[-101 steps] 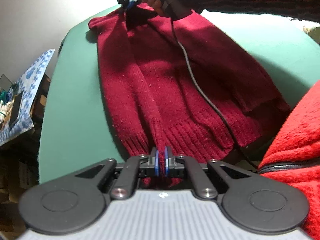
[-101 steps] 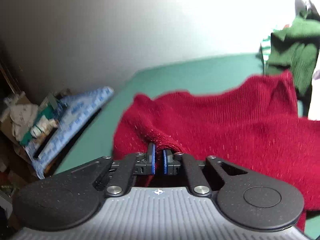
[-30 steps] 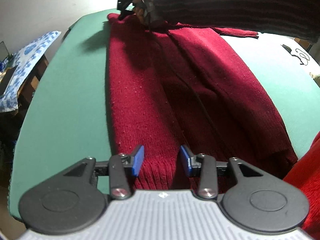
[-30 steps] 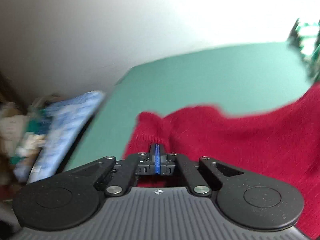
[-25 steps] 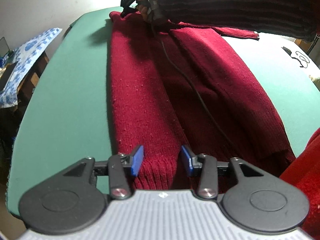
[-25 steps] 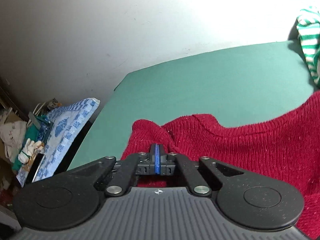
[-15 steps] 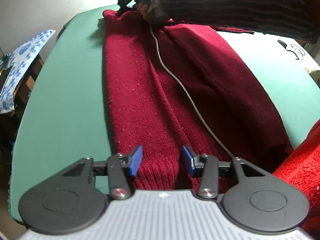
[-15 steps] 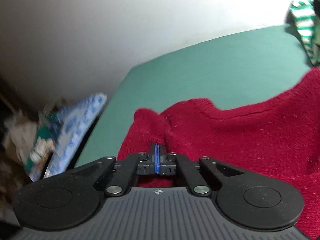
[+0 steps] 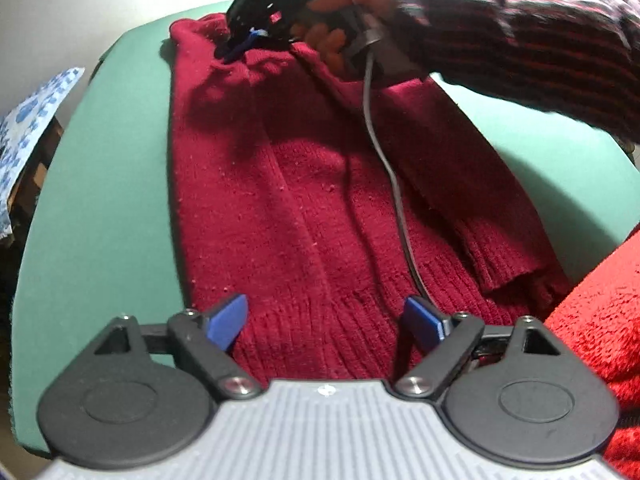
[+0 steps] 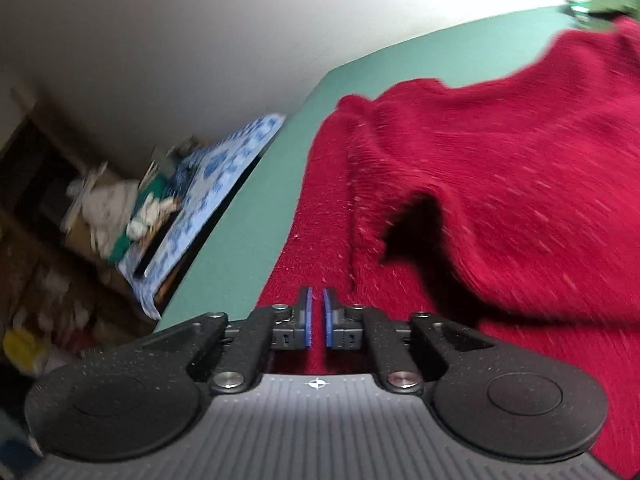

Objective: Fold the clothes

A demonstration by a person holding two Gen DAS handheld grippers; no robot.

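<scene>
**A:** where's the sweater (image 9: 304, 200) rn?

**B:** flat on the green table (image 9: 100, 184), lengthwise, ribbed hem at the near end, collar at the far end. One sleeve's folded in over the body on the right side, cuff just short of the hem.

**A:** left gripper (image 9: 326, 320)?

**B:** over the hem, jaws spread wide, just been opening. Hem lies under/between the blue pads but they aren't pressing it afaict, so released.

**A:** and the right gripper (image 10: 316, 318)?

**B:** up by the collar/shoulder, held in a hand (image 9: 340, 24) w/ a striped sleeve (image 9: 520, 36). Jaws just cracked open, narrow gap, nothing in it, knit's only below. That view's pretty blurred tho.

**A:** other stuff?

**B:** cable (image 9: 394, 184) trails over the sweater, red fleece (image 9: 600, 320) near right, blue-white cloth (image 10: 216, 184) off the table's left edge.
</scene>
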